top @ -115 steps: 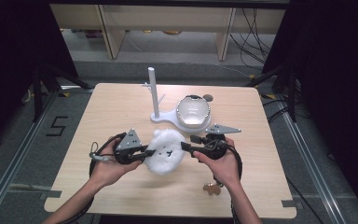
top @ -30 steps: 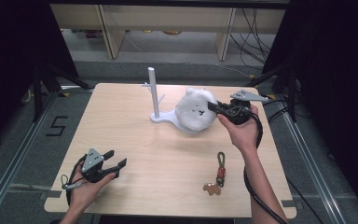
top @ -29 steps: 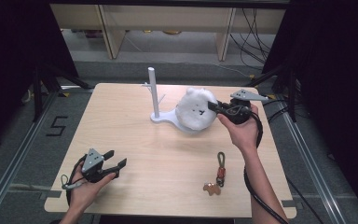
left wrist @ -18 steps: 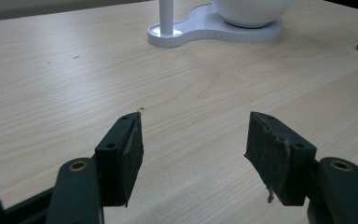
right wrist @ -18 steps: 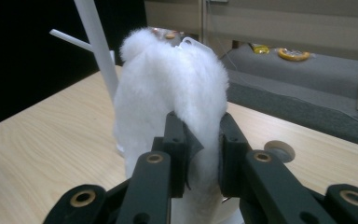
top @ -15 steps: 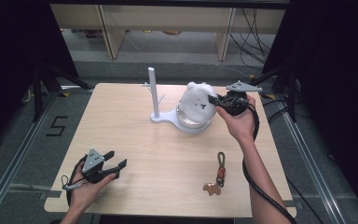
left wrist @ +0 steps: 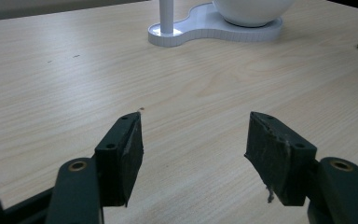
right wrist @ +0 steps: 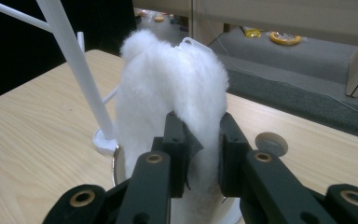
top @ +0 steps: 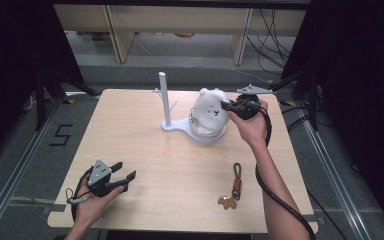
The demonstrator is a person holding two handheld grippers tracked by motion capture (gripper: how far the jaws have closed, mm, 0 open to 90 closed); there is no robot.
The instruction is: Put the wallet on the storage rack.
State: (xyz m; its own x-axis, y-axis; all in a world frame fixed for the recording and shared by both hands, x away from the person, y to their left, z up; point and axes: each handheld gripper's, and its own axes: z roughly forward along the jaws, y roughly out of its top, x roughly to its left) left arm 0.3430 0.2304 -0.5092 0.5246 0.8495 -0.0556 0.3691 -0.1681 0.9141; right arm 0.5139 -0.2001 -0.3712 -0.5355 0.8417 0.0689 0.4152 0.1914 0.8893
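Note:
A fluffy white plush toy (top: 210, 109) with a small dark face stands upright in the white bowl (top: 207, 131) of a white stand with a thin post (top: 165, 99). My right gripper (top: 225, 107) is shut on the plush's right side. In the right gripper view both jaws pinch the white fur (right wrist: 177, 88) above the bowl, with the post (right wrist: 72, 51) to the left. My left gripper (top: 125, 171) rests open near the table's front left corner, with nothing between its jaws. The stand's base (left wrist: 205, 29) lies far ahead in the left gripper view.
A keychain with a green strap and a small brown animal charm (top: 234, 187) lies on the wooden table (top: 145, 155) front right. A round hole (right wrist: 271, 143) is in the tabletop behind the plush. Shelving and cables lie beyond the far edge.
My right gripper carried the plush from the table's middle to the bowl and stood it upright there. My left gripper let go and drew back to the front left.

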